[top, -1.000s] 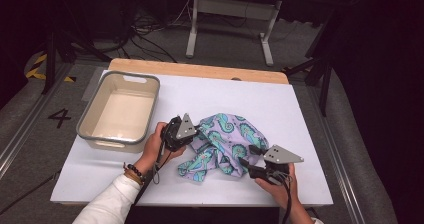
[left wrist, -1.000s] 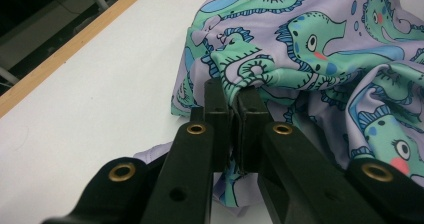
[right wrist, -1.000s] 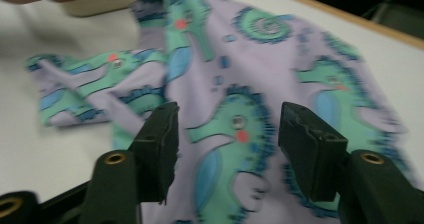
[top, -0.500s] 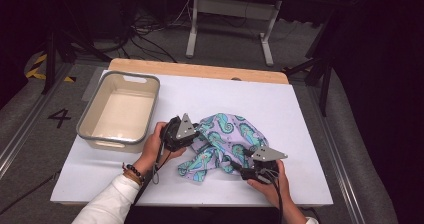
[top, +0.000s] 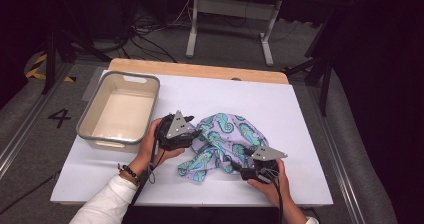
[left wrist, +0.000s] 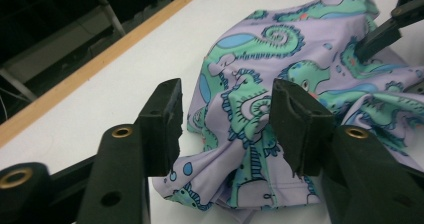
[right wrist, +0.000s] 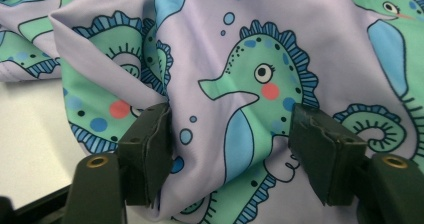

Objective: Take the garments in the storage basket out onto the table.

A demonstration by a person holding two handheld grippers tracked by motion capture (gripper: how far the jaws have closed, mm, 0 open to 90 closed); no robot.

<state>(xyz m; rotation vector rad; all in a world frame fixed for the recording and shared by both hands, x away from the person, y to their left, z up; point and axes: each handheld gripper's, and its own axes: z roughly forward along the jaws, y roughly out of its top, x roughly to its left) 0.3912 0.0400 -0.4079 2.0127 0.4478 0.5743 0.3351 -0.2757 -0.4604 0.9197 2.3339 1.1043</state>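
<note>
Lilac seahorse-print cloth point(top: 225, 141) lies bunched on the white table point(top: 300, 114) between your two grippers, with the grey bin point(top: 120, 111) beyond your left hand. Your left gripper point(left wrist: 227, 121) has just been opening and now stands about half apart, its pads clear of the cloth's near edge that sits in the gap. Your right gripper point(right wrist: 230, 144) has been opening too, its jaws wide on either side of a fold, pushed up against the fabric without clamping it.

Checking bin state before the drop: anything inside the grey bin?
The grey bin looks empty in the high view: bare pale floor. The near wall hides a strip of the floor along it. The seahorse cloth lies beside it on the white table.
</note>
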